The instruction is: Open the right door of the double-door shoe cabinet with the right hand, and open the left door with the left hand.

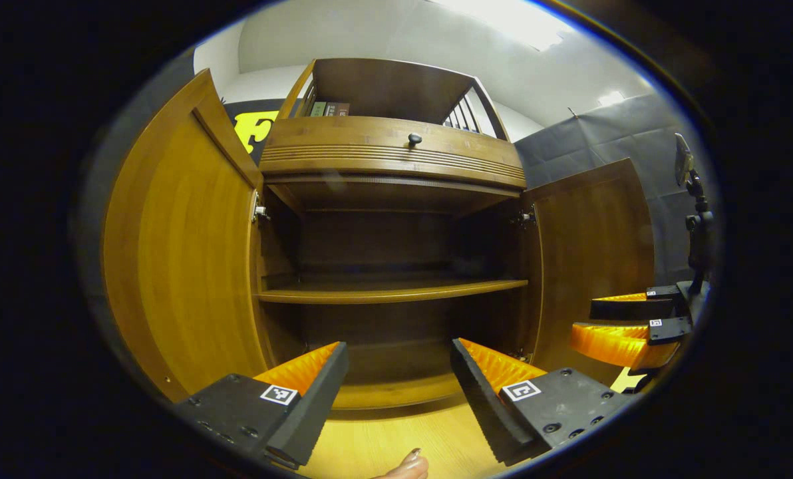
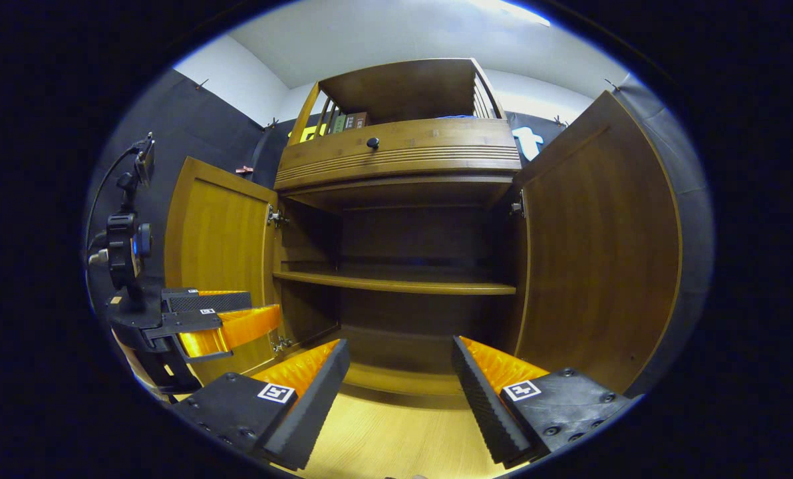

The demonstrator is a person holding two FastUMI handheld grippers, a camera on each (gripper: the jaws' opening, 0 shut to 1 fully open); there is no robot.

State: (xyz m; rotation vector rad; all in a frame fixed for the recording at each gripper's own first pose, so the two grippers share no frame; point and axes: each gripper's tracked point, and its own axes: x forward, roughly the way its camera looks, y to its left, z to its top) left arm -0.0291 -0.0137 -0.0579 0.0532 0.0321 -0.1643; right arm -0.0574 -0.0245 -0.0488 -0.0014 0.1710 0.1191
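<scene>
the left door swings wide open, left of the left claw. the shoe cabinet sits straight ahead. the right door swings wide, right of the right claw. both claws gape, holding nothing.

Double-door shoe cabinet, brown wood, stands on a light wood floor, front toward both cameras. Both doors swung wide open. Left door hinged at the left side wall, inner panel showing, framed edge, leaning out to the left. Right door hinged at the right wall, opened out to the right, inner panel also showing. Metal hinges visible at the top of each door. Inside: dark interior, one horizontal shelf about halfway up, bare. Above the opening, a grooved drawer front with a small dark knob.
</scene>
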